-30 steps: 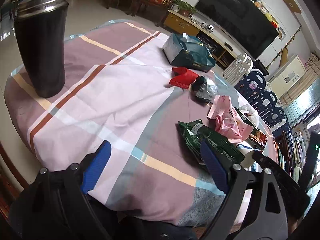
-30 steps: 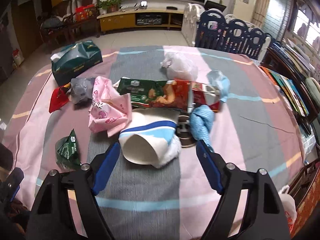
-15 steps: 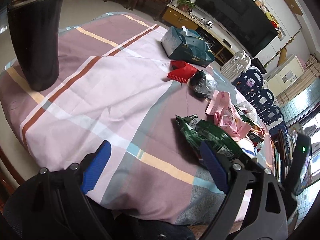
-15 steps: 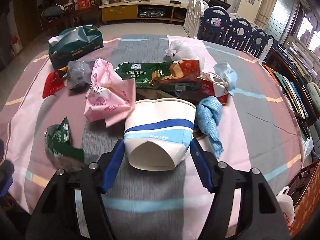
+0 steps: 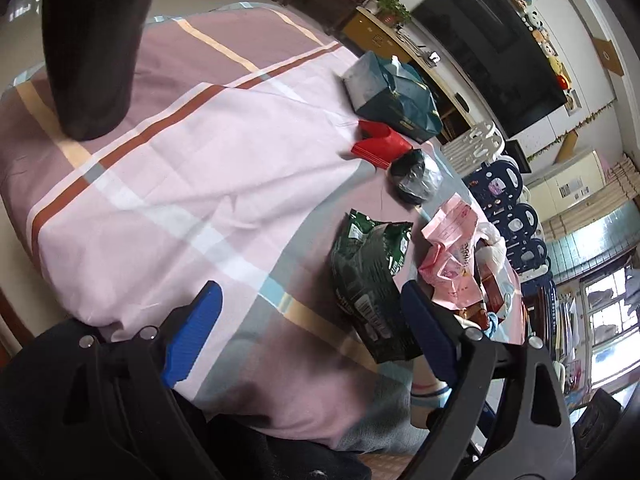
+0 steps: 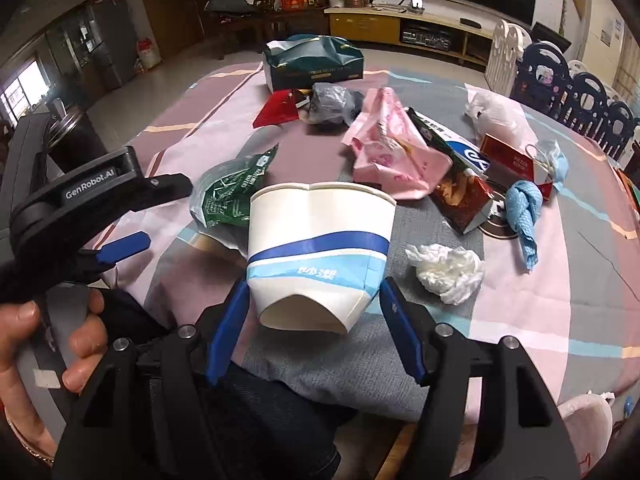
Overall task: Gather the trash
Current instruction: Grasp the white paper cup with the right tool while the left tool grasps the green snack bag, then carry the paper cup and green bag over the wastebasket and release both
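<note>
Right gripper (image 6: 314,320) jaws clamp the squashed cup (image 6: 318,252), base toward 6 o'clock, mouth toward 12; left gripper (image 5: 308,332) jaws apart.

Dark tumbler (image 5: 92,40) running off the left view's top edge, cup (image 5: 426,398) mostly hiding behind the left gripper (image 5: 308,320), green wrapper (image 6: 232,196) partly hiding behind the cup (image 6: 320,252) in the right view.

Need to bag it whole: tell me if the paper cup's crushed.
Crushed: the paper cup has buckled sides and rim between the right gripper fingers.
</note>
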Motion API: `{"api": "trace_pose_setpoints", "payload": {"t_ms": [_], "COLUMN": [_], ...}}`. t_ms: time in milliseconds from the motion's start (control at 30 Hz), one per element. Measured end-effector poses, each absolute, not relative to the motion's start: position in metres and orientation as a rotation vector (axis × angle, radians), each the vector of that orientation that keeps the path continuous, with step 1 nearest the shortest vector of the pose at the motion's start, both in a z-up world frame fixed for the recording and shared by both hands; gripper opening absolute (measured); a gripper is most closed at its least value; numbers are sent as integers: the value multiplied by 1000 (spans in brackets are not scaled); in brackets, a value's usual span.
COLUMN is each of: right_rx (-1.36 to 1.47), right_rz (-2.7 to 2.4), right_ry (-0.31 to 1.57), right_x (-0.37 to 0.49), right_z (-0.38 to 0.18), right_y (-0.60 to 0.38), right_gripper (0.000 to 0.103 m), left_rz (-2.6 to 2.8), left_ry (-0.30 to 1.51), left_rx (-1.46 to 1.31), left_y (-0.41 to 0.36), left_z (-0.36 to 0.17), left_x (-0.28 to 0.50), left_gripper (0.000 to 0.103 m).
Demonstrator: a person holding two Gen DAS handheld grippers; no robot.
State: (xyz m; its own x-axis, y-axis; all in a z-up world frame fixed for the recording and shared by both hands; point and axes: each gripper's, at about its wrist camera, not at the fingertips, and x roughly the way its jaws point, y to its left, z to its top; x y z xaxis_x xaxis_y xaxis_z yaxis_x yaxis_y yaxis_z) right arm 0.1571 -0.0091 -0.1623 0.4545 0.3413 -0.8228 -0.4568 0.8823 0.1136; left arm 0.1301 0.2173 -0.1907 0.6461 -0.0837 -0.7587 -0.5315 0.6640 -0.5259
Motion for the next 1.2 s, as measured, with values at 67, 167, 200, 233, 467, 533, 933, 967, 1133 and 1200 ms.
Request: {"api": "trace_pose_setpoints", "payload": {"t_ms": [67,167,200,233,467,533,933,967,1133,1200], "right_rx": [-85,-44,-38,-24,72,71,55,52,62,64], "right_rz": [454,416,392,377,317,312,271,268,245,234], "right_ry": [994,1006,1006,1007,1021,1025,1020,1018,1001,994], "right_x": [159,160,159,159,155,153,149,148,144,142], "right_z": [-161,-161,-160,-159,-156,-156,-154,-153,-148,-146], "right_y": [-24,-47,-55,-62,-101,-101,-104,-104,-108,-108], "right_gripper": [66,66,66,66,66,66,66,66,66,66], "left_rz": [288,230,197,179,102,75,-99,-112,-94,-78], "left_ry": [851,897,916,935,1053,1043,983,964,831,770], "left_rx": [-817,-806,-800,-783,-694,-706,-741,-754,-751,-722], "left_y": [216,210,205,201,179,175,149,150,153,151], "left_z": [-190,-193,-194,-194,-203,-203,-205,-203,-183,-170], "left_x": [132,151,160,167,201,210,234,232,213,200], "left_gripper": [91,92,92,92,91,91,46,45,42,42]}}
